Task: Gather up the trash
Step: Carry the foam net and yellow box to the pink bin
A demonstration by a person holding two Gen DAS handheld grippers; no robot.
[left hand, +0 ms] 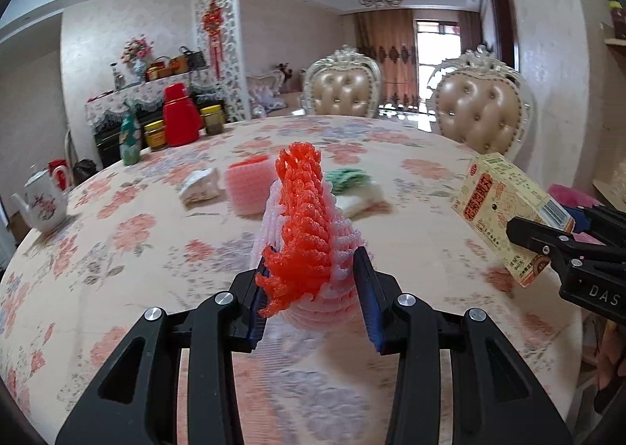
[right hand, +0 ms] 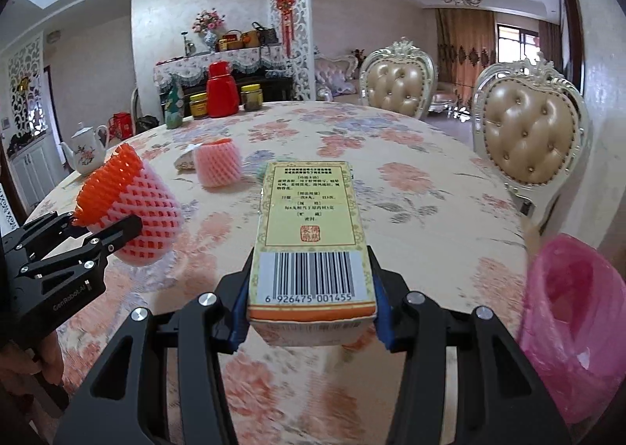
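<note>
1. Trash is what both of the person's hands are busy with: the left gripper is clamped on a bundle of foam fruit nets, an orange one nested with pale pink ones, squeezed between its blue pads.
2. The right gripper is clamped across the short width of a yellow medicine box, barcode end towards the camera, its long axis running straight ahead along the fingers.
3. Both loads hang clear above the floral tablecloth, side by side, the nets to the left of the box.
4. A pink bin bag stands open just beyond the near right edge of the table, mouth facing up and slightly towards the grippers.
5. The bag lies to the right of the box, so I judge the right hand is the nearer one; the left must cross further and would likely follow.
6. For the drop, the box probably needs to swing right and tip its far end down into the mouth, since lengthwise it could catch on the soft rim.
7. More rubbish waits on the cloth: another pink foam net, a crumpled white wrapper, and a green and white scrap behind the nets.
8. The teapot, red flask and jars at the far side look like keepers, well apart from the work.
</note>
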